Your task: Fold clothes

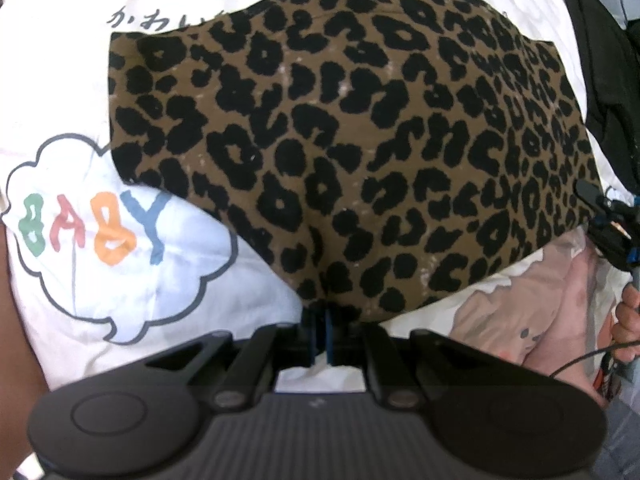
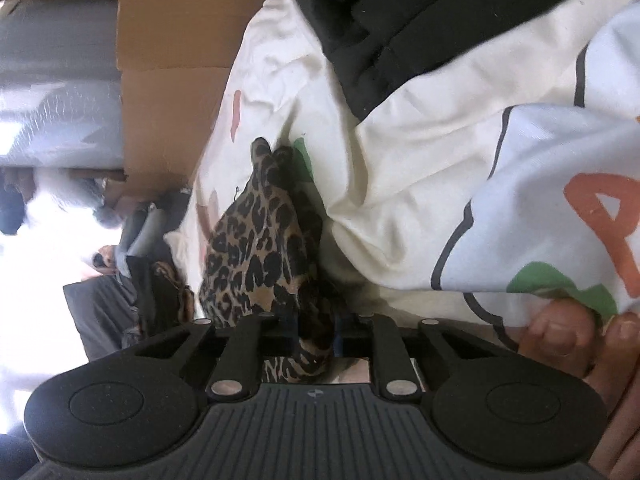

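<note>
A brown leopard-print garment (image 1: 340, 132) lies spread over a white bedsheet (image 1: 132, 280) printed with a "BABY" cloud. At the garment's near edge, my left gripper (image 1: 322, 322) is shut on the fabric, its blue pads close together. In the left wrist view my right gripper (image 1: 602, 210) holds the garment's right corner. In its own view the right gripper (image 2: 316, 334) is shut on a bunched fold of the leopard-print garment (image 2: 260, 248), which stretches away from it over the bedsheet (image 2: 400, 160).
A black garment (image 2: 400, 20) lies on the sheet beyond the leopard cloth, also at the right edge (image 1: 600, 60). A cardboard box (image 2: 172, 60) stands beside the bed. A person's fingers (image 2: 560, 332) rest by the right gripper; a hand (image 1: 630, 312) shows low right.
</note>
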Tool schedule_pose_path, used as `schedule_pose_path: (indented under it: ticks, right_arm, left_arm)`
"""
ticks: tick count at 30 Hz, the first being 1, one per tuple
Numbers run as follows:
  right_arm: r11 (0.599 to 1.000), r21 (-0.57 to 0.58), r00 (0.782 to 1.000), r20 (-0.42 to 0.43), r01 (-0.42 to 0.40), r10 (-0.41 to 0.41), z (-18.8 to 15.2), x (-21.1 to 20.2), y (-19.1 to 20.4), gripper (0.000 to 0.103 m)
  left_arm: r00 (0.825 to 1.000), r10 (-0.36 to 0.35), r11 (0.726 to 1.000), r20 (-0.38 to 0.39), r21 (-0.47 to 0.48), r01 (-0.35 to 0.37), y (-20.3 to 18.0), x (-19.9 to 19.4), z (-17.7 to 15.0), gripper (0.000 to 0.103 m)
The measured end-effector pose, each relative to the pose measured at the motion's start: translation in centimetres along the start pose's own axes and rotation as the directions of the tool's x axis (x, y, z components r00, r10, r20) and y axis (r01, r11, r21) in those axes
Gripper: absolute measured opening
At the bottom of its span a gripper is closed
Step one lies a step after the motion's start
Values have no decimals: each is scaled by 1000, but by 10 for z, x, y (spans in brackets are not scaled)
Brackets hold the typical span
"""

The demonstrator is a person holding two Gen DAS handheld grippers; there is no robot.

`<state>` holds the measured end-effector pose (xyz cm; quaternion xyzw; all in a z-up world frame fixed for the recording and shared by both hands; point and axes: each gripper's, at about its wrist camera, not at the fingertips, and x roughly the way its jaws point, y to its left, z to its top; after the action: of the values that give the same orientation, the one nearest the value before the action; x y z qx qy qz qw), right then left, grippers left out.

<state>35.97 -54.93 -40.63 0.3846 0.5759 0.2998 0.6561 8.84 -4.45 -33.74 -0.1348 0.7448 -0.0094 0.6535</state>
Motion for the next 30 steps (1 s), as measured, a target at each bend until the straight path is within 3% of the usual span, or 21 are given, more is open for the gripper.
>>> schedule_pose_path:
  ticks: [12, 26, 30]
  right_arm:
    - [991, -132, 998, 68, 15, -6, 22, -13, 43, 9]
    - [964, -256, 990, 133, 76, -43, 55, -11, 76, 7]
    - [956, -280, 988, 146, 84, -44, 66, -11, 86, 7]
  left_arm:
    - [997, -63, 996, -39, -65, 60, -18, -4, -37, 4]
    - [992, -125, 964, -33, -239, 113, -57, 7, -70, 4]
    - [990, -141, 965, -24, -225, 132, -74, 8, -78, 4]
